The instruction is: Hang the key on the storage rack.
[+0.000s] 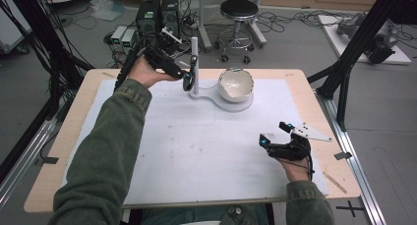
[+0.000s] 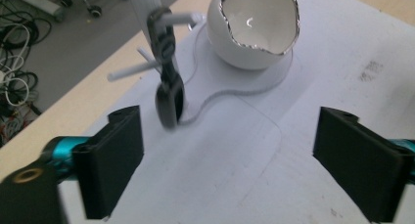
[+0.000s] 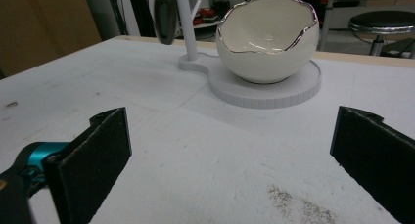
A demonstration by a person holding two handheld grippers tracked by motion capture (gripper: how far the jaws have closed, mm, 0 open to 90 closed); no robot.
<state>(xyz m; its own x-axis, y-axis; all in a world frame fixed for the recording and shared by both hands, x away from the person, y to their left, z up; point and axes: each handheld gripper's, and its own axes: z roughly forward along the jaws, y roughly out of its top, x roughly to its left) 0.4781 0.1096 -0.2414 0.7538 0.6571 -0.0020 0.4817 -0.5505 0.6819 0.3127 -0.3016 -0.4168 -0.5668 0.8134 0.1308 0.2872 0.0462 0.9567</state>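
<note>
The left tool (image 1: 187,73) sits at the far side of the worktop (image 1: 69,136), jaws spread wide and empty — just beside a dark strap (image 2: 167,75) hanging from a white peg stand (image 1: 194,63). An eggshell-shaped bowl (image 1: 235,85) rests on the stand's round base. The right tool (image 1: 275,134) rests near the front right, jaws wide apart, holding nothing

Left tool (image 1: 187,77) reached far forward, jaws apart; right tool (image 1: 278,134) low, near, jaws apart

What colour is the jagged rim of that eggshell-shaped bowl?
Silver, a thin metallic edge on the white bowl; the right gripper view shows it best.
</note>
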